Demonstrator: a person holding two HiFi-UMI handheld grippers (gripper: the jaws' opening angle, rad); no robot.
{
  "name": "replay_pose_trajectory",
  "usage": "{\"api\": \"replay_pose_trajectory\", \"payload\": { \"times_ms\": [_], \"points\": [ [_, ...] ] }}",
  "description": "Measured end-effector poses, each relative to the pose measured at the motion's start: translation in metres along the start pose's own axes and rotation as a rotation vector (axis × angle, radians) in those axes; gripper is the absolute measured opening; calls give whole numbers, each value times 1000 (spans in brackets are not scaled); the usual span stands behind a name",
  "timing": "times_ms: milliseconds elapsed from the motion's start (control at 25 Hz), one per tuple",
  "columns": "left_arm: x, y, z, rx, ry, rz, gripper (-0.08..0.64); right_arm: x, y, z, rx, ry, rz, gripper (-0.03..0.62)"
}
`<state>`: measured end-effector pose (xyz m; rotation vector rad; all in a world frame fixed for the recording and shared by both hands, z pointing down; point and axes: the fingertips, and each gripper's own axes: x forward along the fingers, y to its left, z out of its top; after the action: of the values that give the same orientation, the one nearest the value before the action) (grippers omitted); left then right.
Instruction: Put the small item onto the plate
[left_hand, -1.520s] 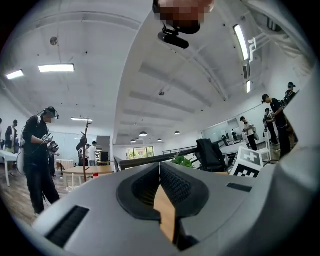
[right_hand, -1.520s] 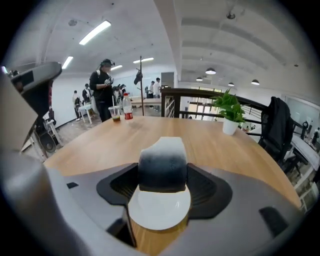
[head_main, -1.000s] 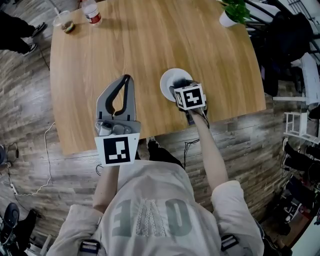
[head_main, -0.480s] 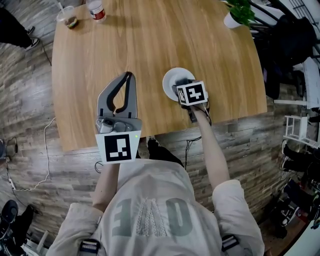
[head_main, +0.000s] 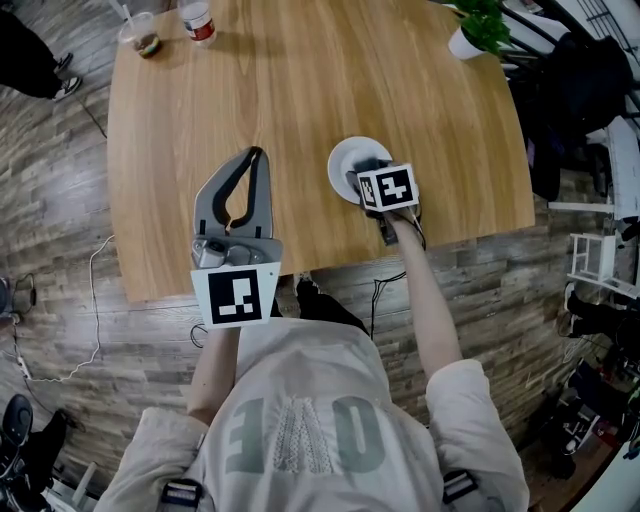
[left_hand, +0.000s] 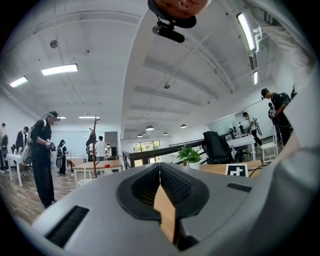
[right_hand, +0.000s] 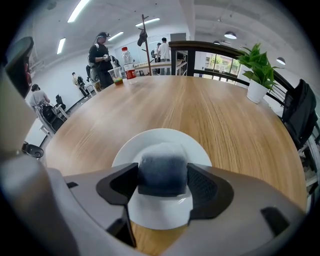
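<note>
The small item (right_hand: 162, 172) is a dark grey, soft-looking block. It sits between the pads of my right gripper (right_hand: 162, 186), which touch it on both sides, so the gripper is shut on it. The block hangs over the middle of the white plate (right_hand: 131, 150); I cannot tell whether it rests on the plate. In the head view the plate (head_main: 340, 160) lies near the table's front edge, half covered by the right gripper (head_main: 370, 170). My left gripper (head_main: 254, 158) is over the table to the plate's left, shut and empty, its pads (left_hand: 172, 182) meeting at the tips.
At the wooden table's (head_main: 300, 80) far left stand a drink cup (head_main: 145, 38) and a bottle (head_main: 197, 20). A potted plant (head_main: 470, 25) stands at the far right. Dark chairs and gear crowd the floor to the right. People stand in the room beyond.
The right gripper with the block has shifted slightly to the right over the plate. The left gripper has stayed where it was.
</note>
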<state>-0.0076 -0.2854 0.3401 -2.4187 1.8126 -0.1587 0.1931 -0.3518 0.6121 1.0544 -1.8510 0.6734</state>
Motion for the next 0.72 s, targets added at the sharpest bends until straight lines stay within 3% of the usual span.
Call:
{"api": "replay_pose_trajectory", "payload": {
  "times_ms": [360,560,720],
  "points": [
    [-1,2,6,5,-20,-3,9,-13,-6,10,-31,-68,-37,347],
    [-2,7,17,6,-57,0,9,-56,-5,50,82,-248,26,348],
    [-2,2,30,6,-92,-12,9,-124,-8,96,171,-492,51,348]
  ]
}}
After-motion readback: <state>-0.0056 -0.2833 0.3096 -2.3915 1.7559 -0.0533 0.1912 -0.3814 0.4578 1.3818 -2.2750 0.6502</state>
